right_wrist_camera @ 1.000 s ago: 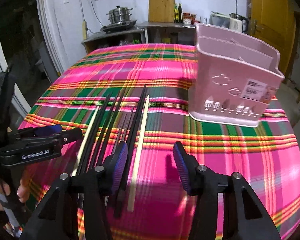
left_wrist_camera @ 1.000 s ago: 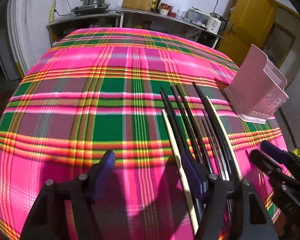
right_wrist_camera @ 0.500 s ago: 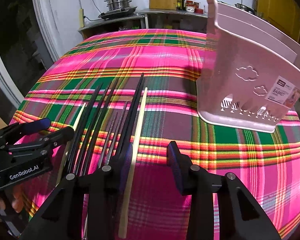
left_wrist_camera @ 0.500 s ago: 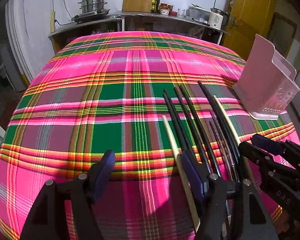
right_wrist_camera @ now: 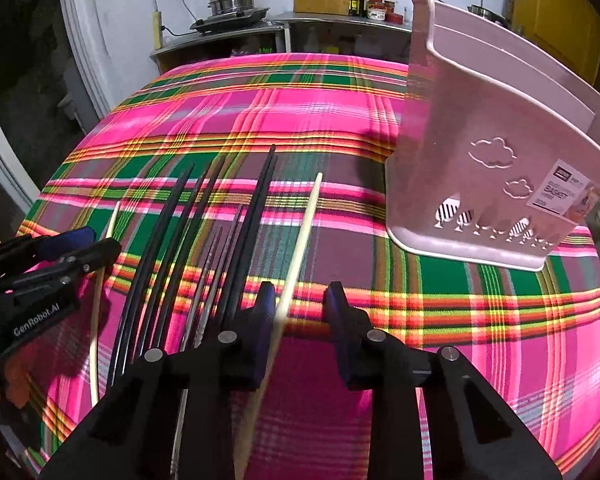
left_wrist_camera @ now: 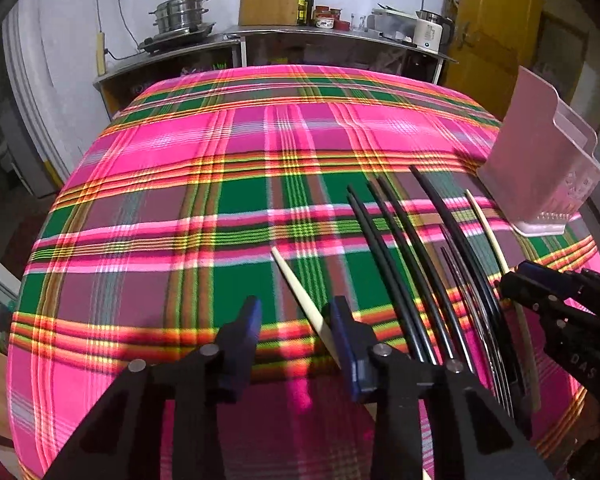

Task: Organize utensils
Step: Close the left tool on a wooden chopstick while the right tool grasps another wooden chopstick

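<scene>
Cream chopstick (left_wrist_camera: 300,296) between closing left gripper (left_wrist_camera: 296,326) jaws, another (right_wrist_camera: 298,252) between closing right gripper (right_wrist_camera: 300,304) jaws

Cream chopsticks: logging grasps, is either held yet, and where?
Neither yet: left gripper jaws closing around the left chopstick, right gripper around the right chopstick; unclamped.
</scene>
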Motion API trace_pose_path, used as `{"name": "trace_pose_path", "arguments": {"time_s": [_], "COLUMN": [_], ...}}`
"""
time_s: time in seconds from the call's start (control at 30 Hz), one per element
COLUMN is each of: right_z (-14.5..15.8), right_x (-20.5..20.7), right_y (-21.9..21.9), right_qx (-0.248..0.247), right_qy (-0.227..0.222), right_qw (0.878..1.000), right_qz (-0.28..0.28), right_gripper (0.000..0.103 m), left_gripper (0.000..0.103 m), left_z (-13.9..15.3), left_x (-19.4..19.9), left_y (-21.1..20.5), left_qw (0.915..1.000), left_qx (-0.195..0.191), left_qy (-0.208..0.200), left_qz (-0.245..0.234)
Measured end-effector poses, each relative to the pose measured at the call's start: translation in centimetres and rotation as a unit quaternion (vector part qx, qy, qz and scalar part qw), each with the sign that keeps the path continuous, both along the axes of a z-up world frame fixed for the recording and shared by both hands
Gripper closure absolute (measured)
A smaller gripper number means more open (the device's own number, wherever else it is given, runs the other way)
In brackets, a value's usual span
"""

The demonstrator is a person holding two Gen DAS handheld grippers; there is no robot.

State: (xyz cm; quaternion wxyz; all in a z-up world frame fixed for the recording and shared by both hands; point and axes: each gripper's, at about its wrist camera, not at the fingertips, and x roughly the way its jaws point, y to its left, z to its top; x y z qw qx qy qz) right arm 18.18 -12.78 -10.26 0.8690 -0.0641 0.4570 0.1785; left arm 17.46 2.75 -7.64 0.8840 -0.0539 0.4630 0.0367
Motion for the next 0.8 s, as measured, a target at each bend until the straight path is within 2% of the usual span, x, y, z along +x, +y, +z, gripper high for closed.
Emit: {"name": "trace_pose_path", "arguments": {"time_s": [0.3,0.5,0.67,0.73,0.8], "right_z": [0.1,0.1,0.2,0.2,0.2], "right_x": [2.8,4.3,5.2,5.5,5.9], "right_y": [1.4,2.5,3.4,3.8,4.0], "right_qx": [0.002,-0.011,-0.028,-0.034,-0.036], "right_qy": [0.008,0.007,0.007,0.006,0.007], "right_qw": [1.000,1.000,0.999,0.999,0.999], "right_qz": [-0.008,-0.013,-0.014,-0.012,-0.010], "right_gripper": [0.075,0.075,0.077,0.080,0.089], "left_gripper": [0.069,0.069,0.076,0.084,0.092], "left_z": [0.1,0.0,0.0,0.0,0.0], "left_x": [0.7,1.2,1.5,1.6,1.8], "left_y": [2.1,1.2,0.3,0.1,0.0], "left_qw": [0.9959,0.9977,0.9991,0.9992,0.9994], "left_qx": [-0.080,-0.055,-0.017,-0.009,-0.007], "left_qy": [-0.001,0.000,0.003,0.003,0.004], "left_qz": [0.044,0.040,0.040,0.038,0.033]}}
